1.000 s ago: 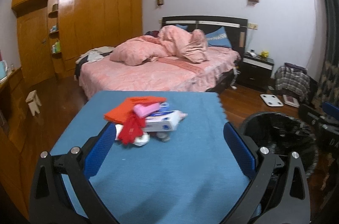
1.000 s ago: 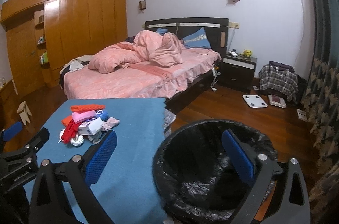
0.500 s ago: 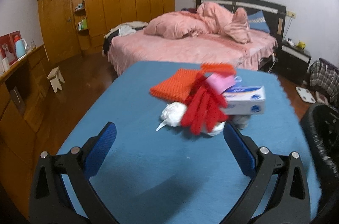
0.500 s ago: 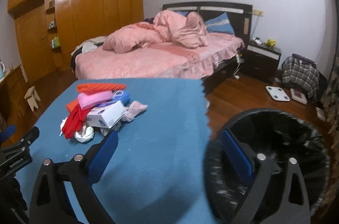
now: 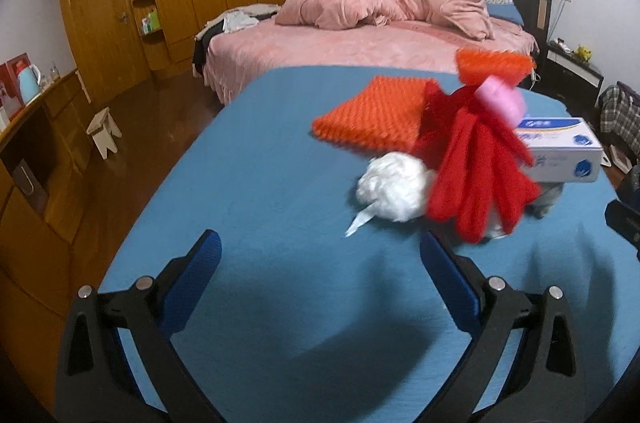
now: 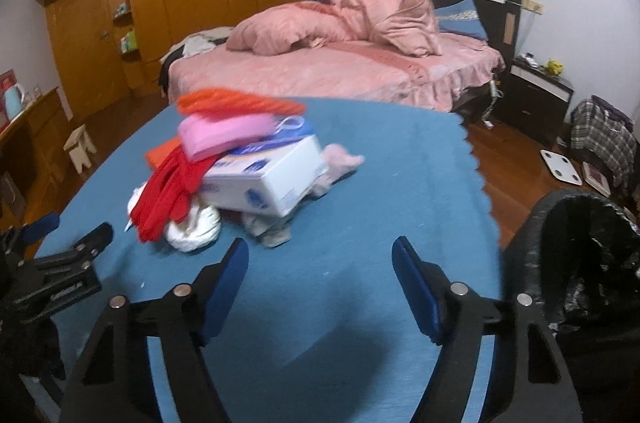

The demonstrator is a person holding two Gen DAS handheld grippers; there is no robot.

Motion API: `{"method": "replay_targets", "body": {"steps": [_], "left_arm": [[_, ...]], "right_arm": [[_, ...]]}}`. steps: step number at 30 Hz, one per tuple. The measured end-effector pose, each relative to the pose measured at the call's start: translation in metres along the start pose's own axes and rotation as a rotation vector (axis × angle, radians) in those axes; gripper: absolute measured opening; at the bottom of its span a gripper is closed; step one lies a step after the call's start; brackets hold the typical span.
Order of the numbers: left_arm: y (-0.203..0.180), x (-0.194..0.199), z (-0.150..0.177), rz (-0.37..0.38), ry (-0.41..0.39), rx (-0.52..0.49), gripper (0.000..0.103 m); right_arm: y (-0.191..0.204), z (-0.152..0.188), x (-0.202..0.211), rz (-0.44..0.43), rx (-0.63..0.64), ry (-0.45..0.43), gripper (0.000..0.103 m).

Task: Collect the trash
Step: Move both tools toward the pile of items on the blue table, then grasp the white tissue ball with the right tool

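Bare blue bench [image 6: 360,159] lies open on every side of the trash pile [image 6: 240,179]: a wide strip on its near side, more on its left and behind. The bin [image 6: 580,263] stands off the bench edge, right of the pile. The left claw [image 6: 60,263] hovers near the pile's left.

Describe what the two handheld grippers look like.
Both the left gripper and the right gripper match: black forked plastic frames with triangular cut-outs and silver round bolts, each finger faced with a flat blue pad. No cables, markings or sleeves show.
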State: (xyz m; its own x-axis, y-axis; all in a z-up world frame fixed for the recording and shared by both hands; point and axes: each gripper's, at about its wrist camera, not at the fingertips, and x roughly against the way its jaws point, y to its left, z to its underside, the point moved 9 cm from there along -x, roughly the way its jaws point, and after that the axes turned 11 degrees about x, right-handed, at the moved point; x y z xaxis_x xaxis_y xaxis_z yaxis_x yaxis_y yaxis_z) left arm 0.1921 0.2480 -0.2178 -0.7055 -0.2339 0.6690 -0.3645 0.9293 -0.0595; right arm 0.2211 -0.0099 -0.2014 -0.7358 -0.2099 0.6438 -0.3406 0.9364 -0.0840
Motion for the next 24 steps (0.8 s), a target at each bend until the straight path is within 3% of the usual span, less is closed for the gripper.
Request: {"method": "replay_targets", "body": {"steps": [13,24], "left_arm": [[0.043,-0.019,0.002,-0.025,0.045,0.037,0.097],[0.049,-0.032,0.006,-0.021,0.086,0.07,0.097]], "right_arm": [[0.073,-0.003,-0.049,-0.1,0.087,0.087,0.064],[0.082,-0.005,-0.08,-0.114,0.077,0.141,0.064]]}}
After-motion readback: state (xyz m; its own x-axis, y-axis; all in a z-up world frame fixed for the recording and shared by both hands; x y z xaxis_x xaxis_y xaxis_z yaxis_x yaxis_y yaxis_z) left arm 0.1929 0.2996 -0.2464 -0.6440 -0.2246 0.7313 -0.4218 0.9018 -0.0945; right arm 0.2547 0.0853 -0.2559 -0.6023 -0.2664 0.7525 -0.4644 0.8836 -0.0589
